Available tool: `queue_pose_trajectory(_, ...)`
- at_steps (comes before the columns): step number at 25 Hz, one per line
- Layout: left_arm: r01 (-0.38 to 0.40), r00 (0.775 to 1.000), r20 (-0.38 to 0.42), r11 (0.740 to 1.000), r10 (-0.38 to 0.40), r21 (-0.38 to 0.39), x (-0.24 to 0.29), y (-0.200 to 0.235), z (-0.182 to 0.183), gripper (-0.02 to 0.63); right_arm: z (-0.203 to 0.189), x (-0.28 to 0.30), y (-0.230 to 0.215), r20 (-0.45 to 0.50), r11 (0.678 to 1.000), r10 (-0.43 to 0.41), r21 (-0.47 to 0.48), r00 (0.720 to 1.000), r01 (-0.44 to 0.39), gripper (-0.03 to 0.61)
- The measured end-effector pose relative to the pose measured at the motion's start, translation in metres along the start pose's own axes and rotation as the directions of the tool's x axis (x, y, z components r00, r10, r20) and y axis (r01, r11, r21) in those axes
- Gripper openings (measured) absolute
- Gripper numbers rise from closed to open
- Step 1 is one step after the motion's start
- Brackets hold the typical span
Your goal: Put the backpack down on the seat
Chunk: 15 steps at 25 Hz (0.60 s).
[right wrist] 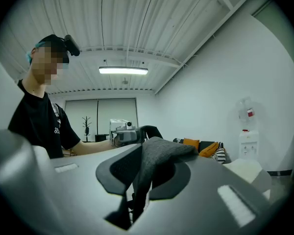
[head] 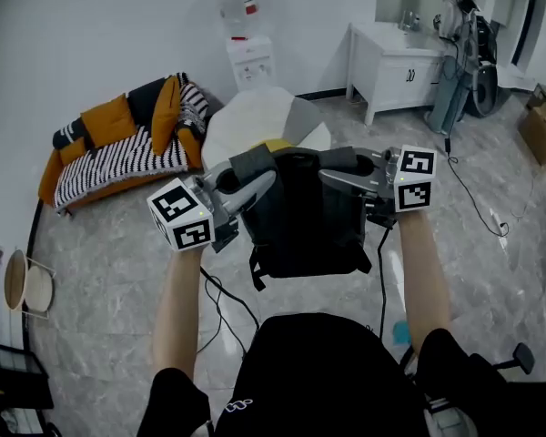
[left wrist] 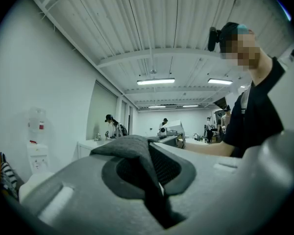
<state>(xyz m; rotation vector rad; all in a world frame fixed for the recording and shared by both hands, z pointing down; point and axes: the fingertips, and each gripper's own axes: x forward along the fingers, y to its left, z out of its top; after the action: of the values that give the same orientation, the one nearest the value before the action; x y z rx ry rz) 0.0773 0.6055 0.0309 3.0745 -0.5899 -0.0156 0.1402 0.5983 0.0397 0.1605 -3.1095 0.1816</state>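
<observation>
A black backpack (head: 305,221) hangs in the air in front of me, held up by its two grey shoulder straps. My left gripper (head: 251,188) is shut on the left strap (left wrist: 132,150), which folds over the jaws and runs down between them. My right gripper (head: 344,175) is shut on the right strap (right wrist: 159,153) in the same way. Both grippers point level toward each other, and each shows in the other's view. Just beyond the backpack stands a white and grey seat (head: 255,115), partly hidden by the bag.
An orange sofa (head: 118,148) with striped cover and cushions stands at the left. A water dispenser (head: 248,55) is against the far wall and a white cabinet (head: 396,66) at the right. Black cables (head: 223,303) trail over the marble floor near my legs.
</observation>
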Motion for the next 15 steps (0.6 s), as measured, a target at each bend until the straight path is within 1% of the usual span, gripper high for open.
queue_pose_trajectory(7,-0.004,1.0,-0.023,0.999,0.005,0.049,-0.001,-0.002,0.001,0.028,-0.001,-0.002,-0.001,0.02,0.999,0.02,-0.038,1.0,-0.019,0.043)
queue_pose_trajectory(9,-0.017,0.999,-0.032,0.998,0.019,0.059,-0.002,-0.002,0.001,0.028,0.0,-0.002,-0.003,0.027,0.999,0.012,-0.044,1.0,-0.011,0.043)
queue_pose_trajectory(12,-0.049,0.997,-0.059,0.996,0.053,0.073,0.002,-0.005,0.002,0.028,0.001,-0.007,-0.005,0.037,1.0,-0.002,-0.024,0.999,0.003,0.043)
queue_pose_trajectory(15,-0.074,0.995,-0.067,0.994,0.079,0.085,0.015,-0.004,0.015,0.028,0.014,-0.018,-0.011,0.04,1.0,0.01,-0.017,0.999,-0.009,0.043)
